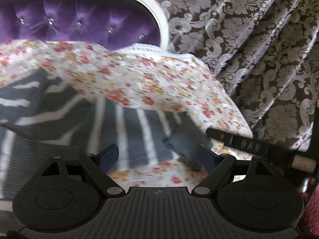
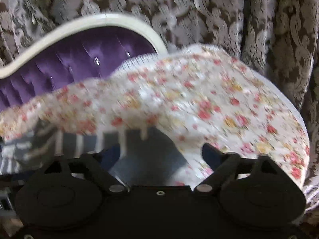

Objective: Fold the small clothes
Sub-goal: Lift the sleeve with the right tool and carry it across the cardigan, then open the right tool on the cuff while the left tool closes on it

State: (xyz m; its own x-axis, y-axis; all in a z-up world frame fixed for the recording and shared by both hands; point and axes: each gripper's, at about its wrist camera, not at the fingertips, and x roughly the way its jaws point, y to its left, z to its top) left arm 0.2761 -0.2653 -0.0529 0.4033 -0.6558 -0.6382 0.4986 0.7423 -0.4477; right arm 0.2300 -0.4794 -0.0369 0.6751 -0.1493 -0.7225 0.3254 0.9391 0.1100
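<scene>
A small white garment with red and yellow flowers (image 1: 139,79) hangs in the air above a grey and white striped bedcover (image 1: 127,127); it also fills the right wrist view (image 2: 209,103), blurred. My left gripper (image 1: 157,155) is open, and its blue-padded fingers (image 1: 108,155) hold nothing, with floral cloth lying below them. My right gripper (image 2: 161,155) has its jaws wide apart; the garment drapes over its right finger (image 2: 211,153), and no grip on it shows. A black bar (image 1: 239,141) enters the left wrist view from the right, under the garment's lower corner.
A purple tufted headboard (image 1: 79,23) with a white curved frame (image 1: 159,14) stands behind the bed. Brown damask curtains (image 1: 249,39) hang to the right and behind. The striped cover (image 2: 79,141) shows below the garment in the right wrist view.
</scene>
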